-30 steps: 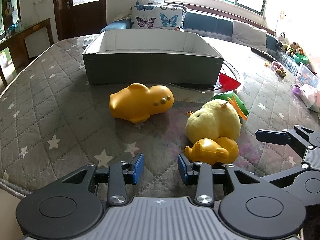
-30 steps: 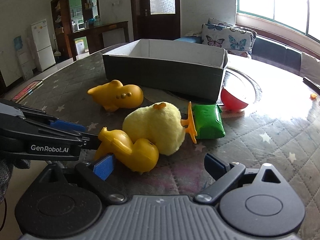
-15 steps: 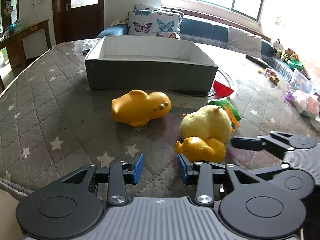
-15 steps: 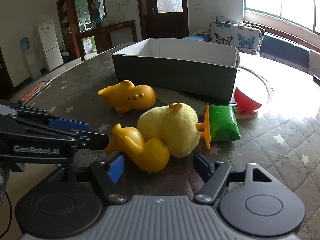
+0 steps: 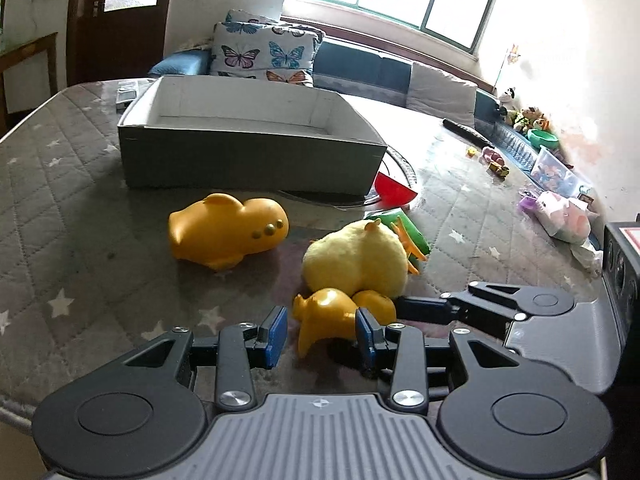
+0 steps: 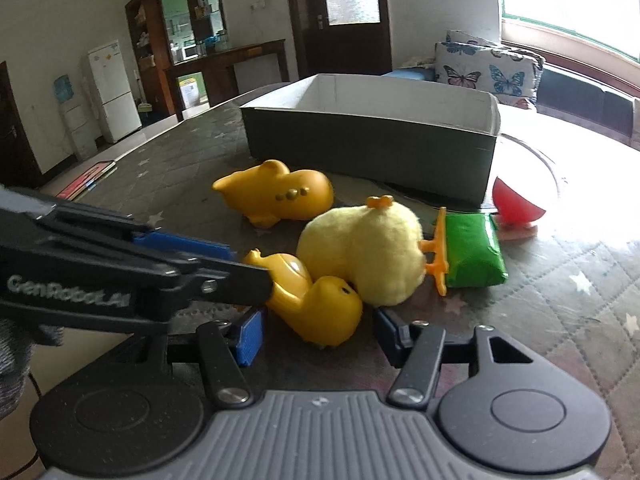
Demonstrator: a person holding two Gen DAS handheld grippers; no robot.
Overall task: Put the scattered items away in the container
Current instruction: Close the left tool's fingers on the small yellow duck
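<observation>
My claws, left gripper (image 5: 321,333) and right gripper (image 6: 316,334), gape around the small duck (image 6: 316,298); box (image 5: 248,156) looks empty, everything remains.

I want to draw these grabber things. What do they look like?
Each gripper, left and right, is black plastic with blue pads on its two fingers, silver screws, round discs and a ribbed grey base. White "GenRobot.AI" lettering runs along the left one's side.

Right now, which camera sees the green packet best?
The right wrist view. There the green packet lies in full sight beside the plush chick's orange feet. In the left wrist view the plush chick hides most of it; only a green sliver shows behind.
</observation>
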